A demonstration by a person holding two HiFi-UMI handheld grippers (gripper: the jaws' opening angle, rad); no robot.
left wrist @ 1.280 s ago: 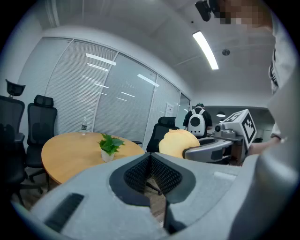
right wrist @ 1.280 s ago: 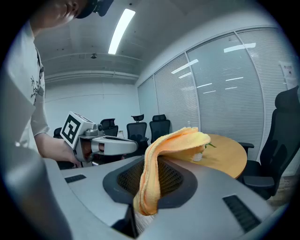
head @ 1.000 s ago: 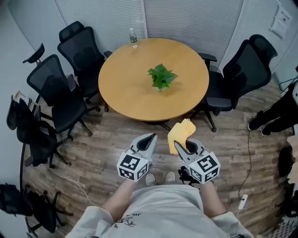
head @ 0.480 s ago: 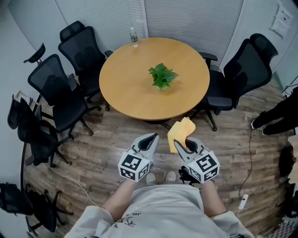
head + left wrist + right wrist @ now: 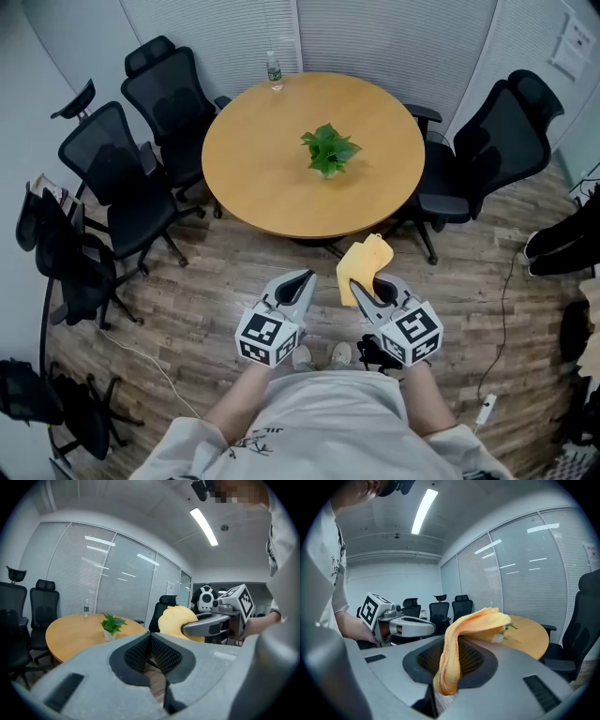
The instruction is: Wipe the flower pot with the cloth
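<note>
A small white flower pot with a green plant (image 5: 328,153) stands near the middle of the round wooden table (image 5: 262,178); it also shows in the left gripper view as the flower pot (image 5: 110,626). My right gripper (image 5: 362,292) is shut on a yellow cloth (image 5: 361,266), which sticks up past its jaws, well short of the table. In the right gripper view the cloth (image 5: 459,648) drapes over the jaws and half hides the pot. My left gripper (image 5: 303,279) is shut with nothing in it, beside the right one above the floor.
Black office chairs (image 5: 122,187) ring the table at left, another chair (image 5: 487,150) at right. A water bottle (image 5: 275,71) stands at the table's far edge. A cable (image 5: 141,352) runs across the wooden floor. A person's dark legs (image 5: 567,239) show at the right edge.
The view has drifted slightly, so the table and chairs sit a little higher and to the right. Both grippers and the cloth keep their places.
</note>
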